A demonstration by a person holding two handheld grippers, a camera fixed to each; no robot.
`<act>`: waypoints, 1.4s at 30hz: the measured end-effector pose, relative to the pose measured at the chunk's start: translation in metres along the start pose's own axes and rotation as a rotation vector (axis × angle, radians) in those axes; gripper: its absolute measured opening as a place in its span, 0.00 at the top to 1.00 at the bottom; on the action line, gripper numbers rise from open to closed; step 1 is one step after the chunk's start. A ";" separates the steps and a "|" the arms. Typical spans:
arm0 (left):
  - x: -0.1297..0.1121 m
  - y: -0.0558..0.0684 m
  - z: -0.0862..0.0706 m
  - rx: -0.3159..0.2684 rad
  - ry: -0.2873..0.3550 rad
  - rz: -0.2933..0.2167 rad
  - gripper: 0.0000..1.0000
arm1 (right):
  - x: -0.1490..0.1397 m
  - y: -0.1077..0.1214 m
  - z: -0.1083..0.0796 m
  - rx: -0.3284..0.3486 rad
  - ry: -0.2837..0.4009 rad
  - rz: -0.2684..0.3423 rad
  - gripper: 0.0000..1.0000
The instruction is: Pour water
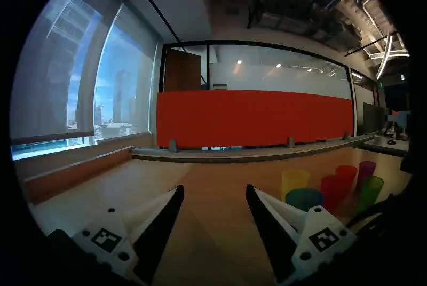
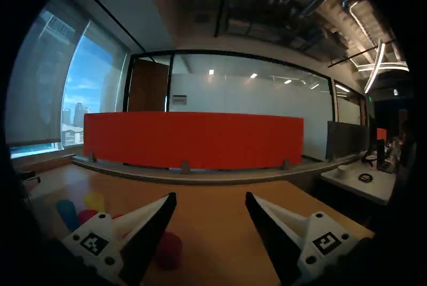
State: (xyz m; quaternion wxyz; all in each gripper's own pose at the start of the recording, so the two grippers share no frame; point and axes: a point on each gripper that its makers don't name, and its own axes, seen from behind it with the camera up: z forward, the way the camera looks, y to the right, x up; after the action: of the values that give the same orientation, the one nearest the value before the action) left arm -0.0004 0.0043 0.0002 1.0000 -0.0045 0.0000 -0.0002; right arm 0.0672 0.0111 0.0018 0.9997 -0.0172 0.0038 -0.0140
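Your left gripper (image 1: 214, 187) and right gripper (image 2: 210, 195) gape wide, empty.
Cups (image 1: 341, 179) crowd right of the left one; bare table (image 1: 213, 168) runs to the red divider (image 1: 251, 118).

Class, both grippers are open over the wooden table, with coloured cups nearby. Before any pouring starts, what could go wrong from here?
1. The yellow cup, blue cup and red cup stand close together, so the open left gripper may knock over neighbours when it reaches for one.
2. The magenta cup sits right beside a finger of the right gripper. A careless sideways sweep could tip it.
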 end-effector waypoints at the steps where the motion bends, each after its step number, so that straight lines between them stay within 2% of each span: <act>1: 0.000 0.000 0.000 0.000 0.000 0.000 0.15 | 0.001 -0.001 0.000 0.003 0.003 -0.001 0.00; 11: 0.000 0.000 0.000 0.000 0.000 0.000 0.15 | 0.012 -0.006 -0.009 0.008 0.075 -0.042 0.00; 17: -0.001 -0.001 0.000 0.000 0.000 0.000 0.15 | 0.005 -0.009 -0.010 0.023 0.096 -0.038 0.00; 29: 0.000 -0.001 0.000 0.000 0.000 0.000 0.14 | -0.027 -0.022 -0.010 0.060 0.081 -0.039 0.00; 42: -0.001 0.000 0.000 0.000 0.000 0.000 0.15 | -0.048 -0.016 -0.006 0.051 0.067 0.016 0.00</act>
State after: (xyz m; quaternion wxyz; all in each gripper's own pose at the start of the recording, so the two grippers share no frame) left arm -0.0011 0.0040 -0.0003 1.0000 -0.0046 0.0000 -0.0001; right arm 0.0189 -0.0042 -0.0033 0.9993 0.0086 0.0369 -0.0065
